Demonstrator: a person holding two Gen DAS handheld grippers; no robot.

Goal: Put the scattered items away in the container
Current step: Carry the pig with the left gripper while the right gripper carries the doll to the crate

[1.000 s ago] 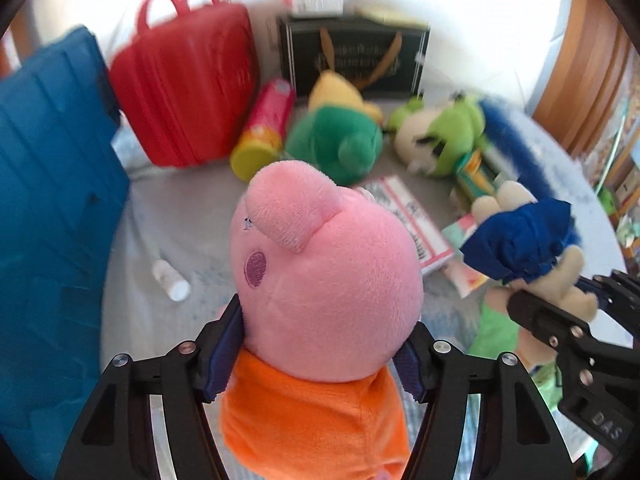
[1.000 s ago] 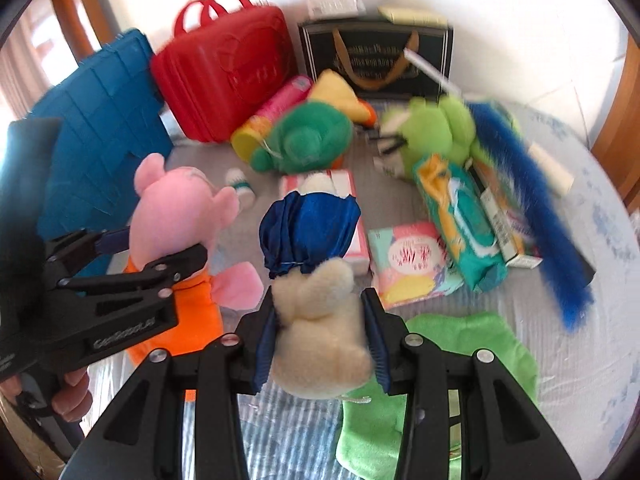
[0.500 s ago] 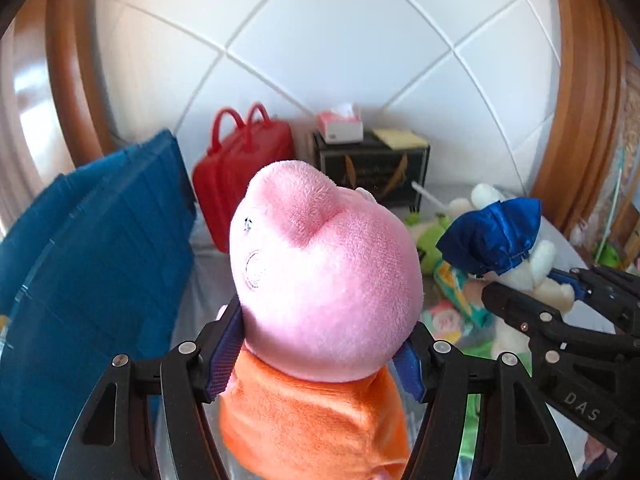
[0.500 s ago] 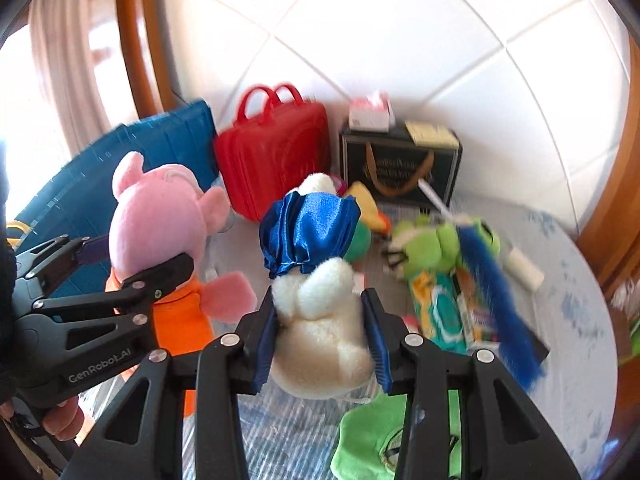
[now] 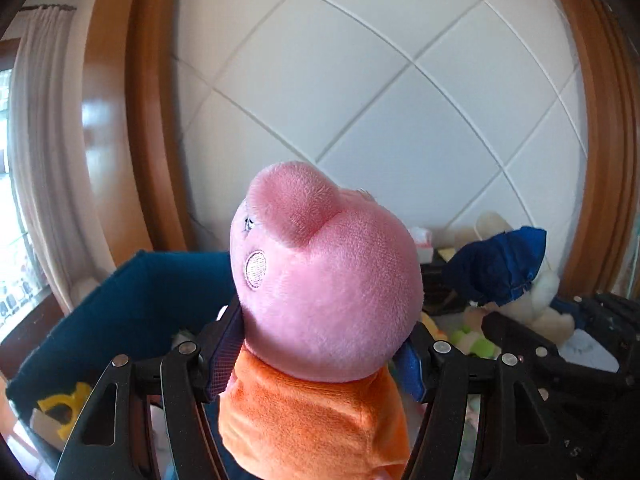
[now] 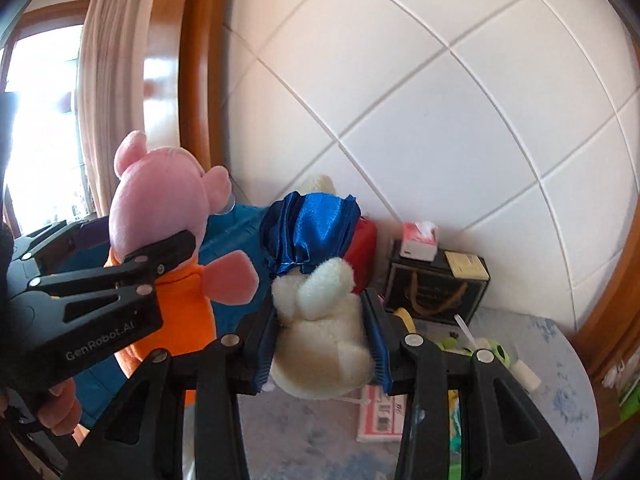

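My left gripper (image 5: 316,356) is shut on a pink pig plush in an orange top (image 5: 324,280), held up high; it also shows in the right wrist view (image 6: 160,220). My right gripper (image 6: 324,348) is shut on a cream plush with a blue satin cap (image 6: 320,300), held level with the pig; it shows at the right of the left wrist view (image 5: 504,272). The open blue fabric container (image 5: 132,304) lies below and left of the pig, with a yellow toy (image 5: 64,404) inside. It also shows behind the pig in the right wrist view (image 6: 240,236).
On the bed behind stand a red case (image 6: 362,252), a black gift bag (image 6: 436,292) with a tissue box (image 6: 418,240) on it, a green frog plush (image 6: 472,348) and a pink pack (image 6: 380,416). A tiled white headboard and wooden frame rise behind.
Both grippers have risen with their plush toys, tilting up from the bed toward the wall. The blue container's open inside has come into the left wrist view.
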